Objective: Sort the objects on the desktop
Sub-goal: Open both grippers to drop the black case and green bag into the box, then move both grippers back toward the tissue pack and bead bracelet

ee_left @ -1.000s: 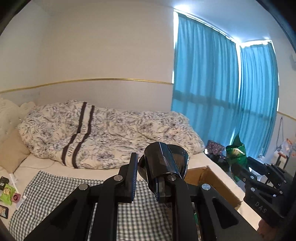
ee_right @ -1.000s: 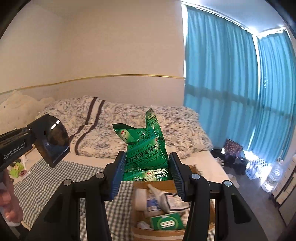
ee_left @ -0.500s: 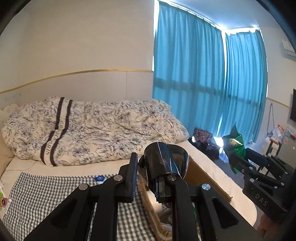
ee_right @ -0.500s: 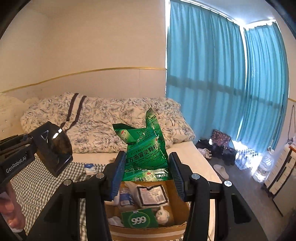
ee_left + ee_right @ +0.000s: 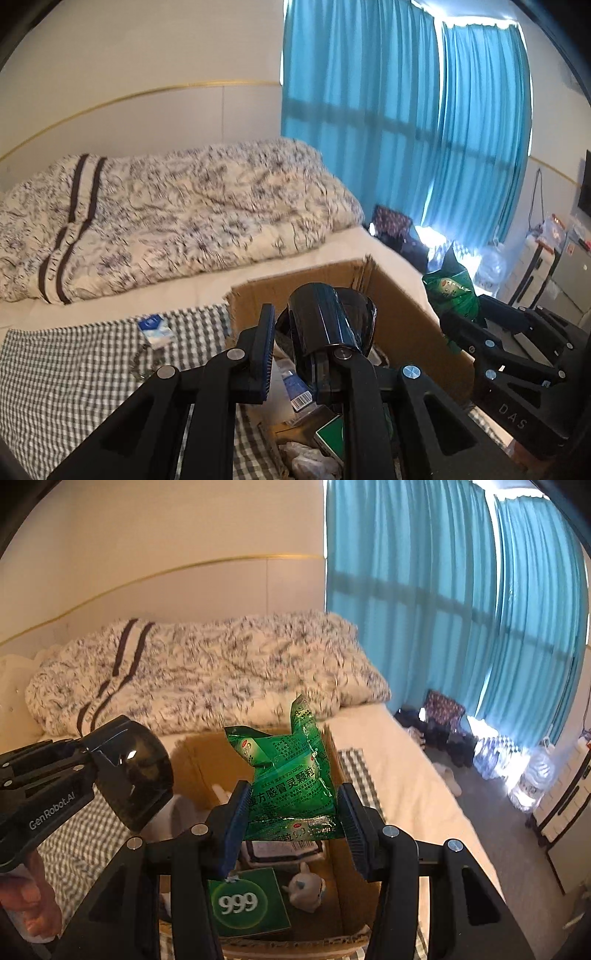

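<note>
Right gripper pinches a green sachet upright, directly above the open box — straight down is the drop. Left gripper, clamped on a black cup, hangs over the box's left edge, slightly farther off.

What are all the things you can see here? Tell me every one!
green sachet: one, green, clamped in the right hand-held gripper above the box
black cup: one, glossy black, clamped in the left hand-held gripper
cardboard box: one, brown, on the bed, open
green 999 box: one, green, inside the cardboard box
small toy figure: one, grey-white, inside the cardboard box
checked cloth: one, grey and white, on the bed
blue packet: one, blue-white, on the cloth
duvet: one, floral
curtains: blue, at the window
left hand-held gripper: black
right hand-held gripper: black
hand: one, lower left
</note>
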Motion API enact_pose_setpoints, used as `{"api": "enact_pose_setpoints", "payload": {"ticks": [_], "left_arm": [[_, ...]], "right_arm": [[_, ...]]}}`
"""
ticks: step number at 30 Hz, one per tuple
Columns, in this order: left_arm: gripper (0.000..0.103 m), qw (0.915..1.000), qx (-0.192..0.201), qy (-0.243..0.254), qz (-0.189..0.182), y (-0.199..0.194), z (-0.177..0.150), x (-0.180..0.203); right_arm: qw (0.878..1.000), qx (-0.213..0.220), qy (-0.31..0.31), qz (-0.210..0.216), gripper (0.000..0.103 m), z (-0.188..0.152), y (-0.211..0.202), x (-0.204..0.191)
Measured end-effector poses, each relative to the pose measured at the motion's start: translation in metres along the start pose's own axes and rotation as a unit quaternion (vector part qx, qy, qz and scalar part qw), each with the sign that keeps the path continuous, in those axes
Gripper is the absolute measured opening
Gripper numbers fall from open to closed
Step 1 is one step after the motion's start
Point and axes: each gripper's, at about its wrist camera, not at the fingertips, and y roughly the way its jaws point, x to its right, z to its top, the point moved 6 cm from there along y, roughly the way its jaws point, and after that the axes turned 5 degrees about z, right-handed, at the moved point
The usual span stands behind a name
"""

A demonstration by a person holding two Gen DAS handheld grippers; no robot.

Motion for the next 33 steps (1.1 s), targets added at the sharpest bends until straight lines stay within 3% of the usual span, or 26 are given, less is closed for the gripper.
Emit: {"api": "enact_pose_setpoints", "payload": {"ticks": [7,13,18,24,28,33], "left_arm": [[0.015,0.9995,-0.030,0.010,-0.004,0.039,-0.016,0.003],[0.037,0.9993,-0.034,0.013,-0.005,0.041,-0.018,0.004],[0.052,0.9998,-0.013,0.016,-0.002,0.019,-0.008,0.003],[0.056,0.9997,0.019,0.005,0.010,-0.023,0.006,-0.015],[0.063,0.9986,0.039,-0.014,0.033,-0.053,0.012,-0.045],[0.082,0.9937,0.068,-0.048,0.075,-0.091,0.017,-0.100]], "right_arm": [[1.000,-0.030,0.005,-0.001,0.050,-0.016,0.034,0.010],[1.000,-0.025,0.010,-0.015,0.050,-0.016,0.032,0.014],[1.000,0.000,0.021,-0.023,0.055,-0.005,0.009,0.016],[0.999,0.033,0.017,-0.021,0.062,0.014,-0.027,0.001],[0.998,0.055,0.014,-0.012,0.066,0.025,-0.047,-0.019],[0.997,0.075,0.004,0.008,0.070,0.034,-0.064,-0.051]]}}
